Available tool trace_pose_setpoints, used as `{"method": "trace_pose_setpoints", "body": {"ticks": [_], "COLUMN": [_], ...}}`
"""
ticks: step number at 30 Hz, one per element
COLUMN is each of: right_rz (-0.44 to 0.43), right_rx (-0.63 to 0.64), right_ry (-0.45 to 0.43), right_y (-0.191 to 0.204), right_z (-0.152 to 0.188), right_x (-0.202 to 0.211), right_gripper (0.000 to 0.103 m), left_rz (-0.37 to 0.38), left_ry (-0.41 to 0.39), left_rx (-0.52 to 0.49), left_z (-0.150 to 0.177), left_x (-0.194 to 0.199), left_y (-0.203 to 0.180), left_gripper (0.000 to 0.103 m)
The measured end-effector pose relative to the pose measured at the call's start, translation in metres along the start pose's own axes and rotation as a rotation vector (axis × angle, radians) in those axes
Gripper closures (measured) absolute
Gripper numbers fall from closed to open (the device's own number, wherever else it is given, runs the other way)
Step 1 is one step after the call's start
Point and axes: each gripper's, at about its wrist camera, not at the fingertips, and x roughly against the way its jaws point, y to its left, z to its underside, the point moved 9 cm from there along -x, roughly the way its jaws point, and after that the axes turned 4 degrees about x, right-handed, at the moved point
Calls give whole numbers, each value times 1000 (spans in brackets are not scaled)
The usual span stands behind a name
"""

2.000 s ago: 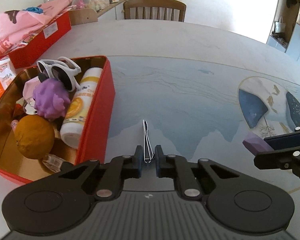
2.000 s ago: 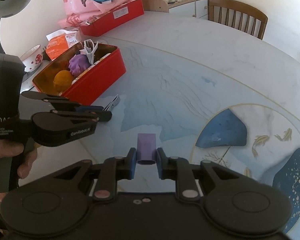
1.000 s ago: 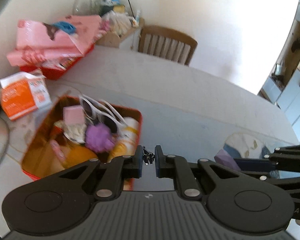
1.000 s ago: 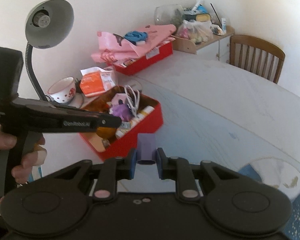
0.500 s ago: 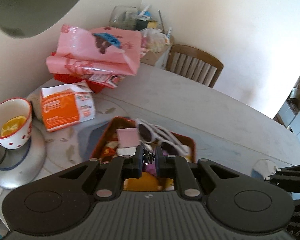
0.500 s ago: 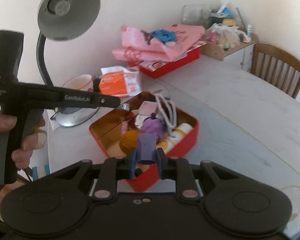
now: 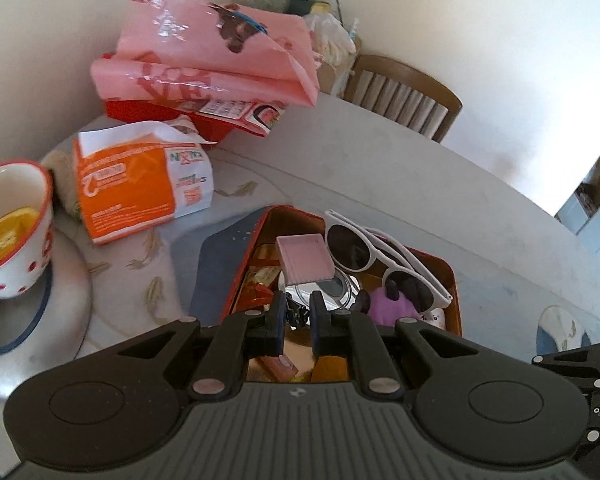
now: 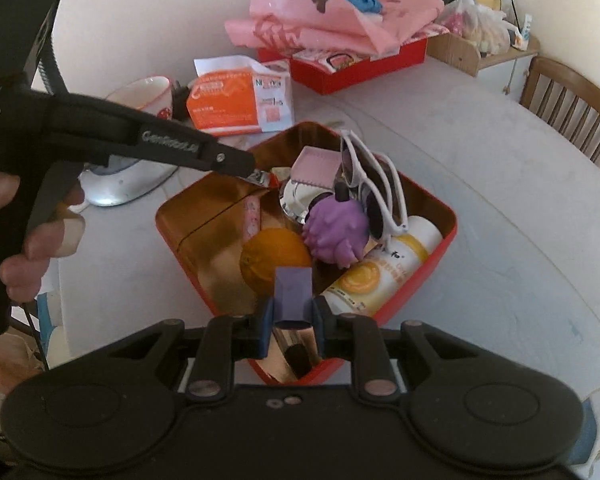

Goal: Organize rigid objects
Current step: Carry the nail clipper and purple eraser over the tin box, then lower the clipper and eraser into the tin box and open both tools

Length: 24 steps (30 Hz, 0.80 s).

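At the left of the right-wrist view, a hand (image 8: 32, 220) steers the left gripper (image 8: 260, 178) over the far left rim of the red tin (image 8: 428, 272), its jaws pinched together on a small metal clip (image 7: 297, 314) whose tip glints above the tin's bare golden floor. A second ago the same gripper hung above the tin's near edge in its own view; now the tin fills the lower centre of that frame, so the clip has been carried in over the box.

At centre, the tin already holds an orange (image 8: 276, 256), a spiky purple toy (image 8: 336, 232), a pink pad (image 8: 314, 168), white sunglasses (image 8: 374, 188) and a yellow-labelled bottle (image 8: 384, 272) (a crowded right half, an open left half).

Low in the middle of the right-wrist frame, the right gripper (image 8: 292, 316) is clamped on a purple block (image 8: 293, 288), held upright over the tin's near corner, just in front of the orange. Two seconds ago that block hovered over bare tablecloth well clear of the tin; both hands have since swung across and dipped toward it.

To the upper left sit a dotted mug (image 7: 12, 232) and an orange tissue pack (image 7: 136, 192), to the upper right a chair (image 7: 404, 96), none of them in play.

Both pieces now appear placed for release, the clip likely first into the empty left side.
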Motion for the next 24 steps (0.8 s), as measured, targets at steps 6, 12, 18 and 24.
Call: {"method": "trace_pose_setpoints", "body": {"ticks": [6,12,18,24], "right_rz": [24,27,20,8], "right_rx": [-18,-38,-72,-109], "right_ry": [31,47,46,28], "right_y": [-1,-2,-1,-3], "right_z": [1,0,-2,0], "right_x": [-13,-23,-28,-22], "right_gripper": [83,83,79,73], "left_rz": [2,2,2,-5], "left_ry": [40,44,51,70], "left_rx": [-62,-152,-220,-217], "left_z": [7,15,21,28], "left_x": [-21,-28,-29,-31], "left_y": [-4,-11,-21,-18], "left_gripper": [91,92,91,92]}}
